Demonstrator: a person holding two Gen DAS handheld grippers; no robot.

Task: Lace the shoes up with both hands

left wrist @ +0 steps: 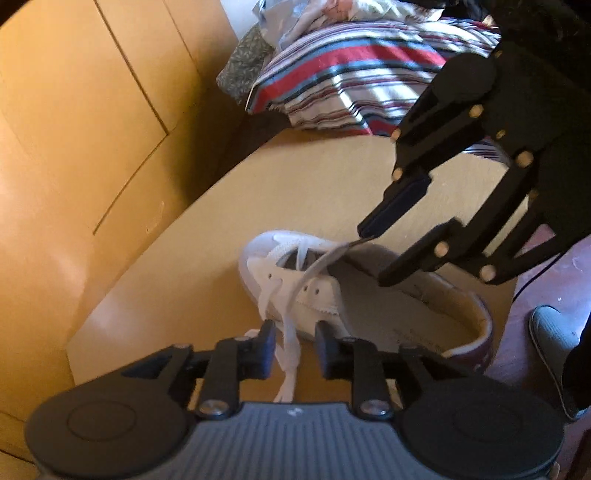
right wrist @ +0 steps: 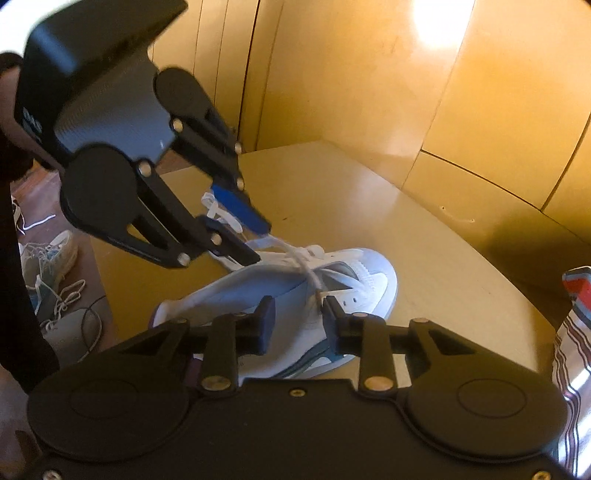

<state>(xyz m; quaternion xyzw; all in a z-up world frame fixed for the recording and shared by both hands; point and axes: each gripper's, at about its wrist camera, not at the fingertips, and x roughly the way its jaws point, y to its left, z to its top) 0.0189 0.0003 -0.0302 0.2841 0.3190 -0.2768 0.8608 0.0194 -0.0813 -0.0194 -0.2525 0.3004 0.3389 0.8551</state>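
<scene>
Now: white shoe on desk, lacing unfinished | L gripper jaws part-open, lace loose between, ungripped | R gripper jaws apart, lace tip at one finger, prob. unclamped | risk: lace slips back through eyelet.

Room: table is pale wood, rounded edge, tucked into a corner. Walls behind it are yellow-orange wood panels with dark seams; bright glare spot high on one panel, warm light overall. Striped cloth in red, blue and white is heaped at the table's far end, with a grey patterned fabric beside it. Floor is reddish-brown. On the floor near the table: spare sneakers with loose laces and a thin dark cable.
</scene>
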